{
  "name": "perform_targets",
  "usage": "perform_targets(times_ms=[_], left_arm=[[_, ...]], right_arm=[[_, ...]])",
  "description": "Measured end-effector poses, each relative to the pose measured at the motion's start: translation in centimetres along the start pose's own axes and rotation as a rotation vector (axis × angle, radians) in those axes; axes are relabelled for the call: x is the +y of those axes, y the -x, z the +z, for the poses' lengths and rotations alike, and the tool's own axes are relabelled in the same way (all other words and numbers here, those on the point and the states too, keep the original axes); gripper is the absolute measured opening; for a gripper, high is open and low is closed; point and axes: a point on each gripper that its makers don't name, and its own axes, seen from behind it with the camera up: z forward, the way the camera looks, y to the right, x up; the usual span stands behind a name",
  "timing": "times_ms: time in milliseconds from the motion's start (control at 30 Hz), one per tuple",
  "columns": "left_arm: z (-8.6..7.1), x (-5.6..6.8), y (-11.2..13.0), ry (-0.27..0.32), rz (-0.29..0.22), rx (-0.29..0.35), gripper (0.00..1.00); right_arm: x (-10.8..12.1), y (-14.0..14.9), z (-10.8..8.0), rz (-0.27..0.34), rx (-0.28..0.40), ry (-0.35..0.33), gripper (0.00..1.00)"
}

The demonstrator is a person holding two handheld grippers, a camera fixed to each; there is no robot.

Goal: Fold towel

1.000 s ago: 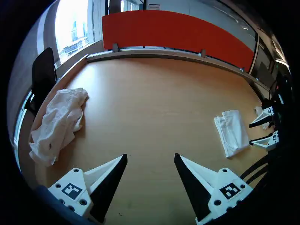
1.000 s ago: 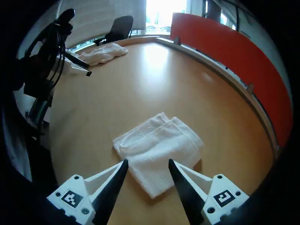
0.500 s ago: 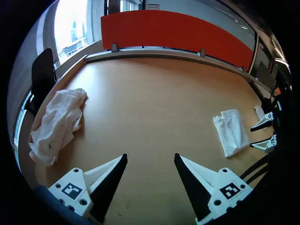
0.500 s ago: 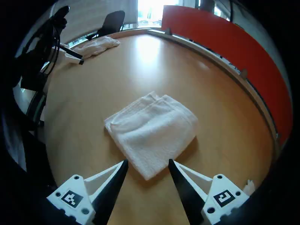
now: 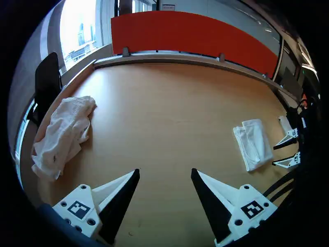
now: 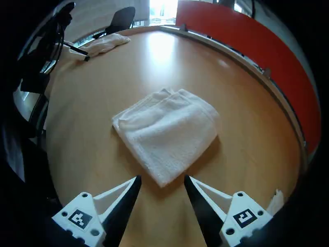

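Evidently the right hand-held gripper (image 6: 159, 181) had drawn back, released, from the folded towel (image 6: 166, 131) on the worktop (image 6: 103, 90), the left hand-held gripper (image 5: 164, 173) likewise released, so the fold looked finished.

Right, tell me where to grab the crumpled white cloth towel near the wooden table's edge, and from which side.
Probably use the left gripper. Pinch the crumpled white cloth towel at its near, lower end, coming in from the open tabletop side. That end is closest and looks thinner, while the towel's other side runs along the edge of the wooden table.
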Motion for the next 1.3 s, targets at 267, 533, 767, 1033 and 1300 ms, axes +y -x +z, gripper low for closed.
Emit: perform_targets(times_ms=[267,533,767,1033,1300], left_arm=[[0.0,0.0,0.0,0.001,0.003,0.001,0.93],[-0.1,0.0,0.0,0.003,0.004,0.001,0.93],[-0.2,0.0,-0.1,0.006,0.007,0.004,0.93],[-0.1,0.0,0.0,0.007,0.009,0.002,0.93],[0.0,-0.1,0.2,0.006,0.009,-0.001,0.93]], right_arm=[[-0.1,0.8,0.2,0.007,-0.015,-0.001,0.72],[-0.2,1.0,0.5,0.032,-0.025,-0.007,0.49],[-0.2,1.2,0.7,0.055,-0.032,-0.009,0.21],[-0.2,1.1,0.8,0.062,-0.027,-0.013,0.04],[0.0,0.8,0.8,0.070,-0.014,-0.001,0.04]])
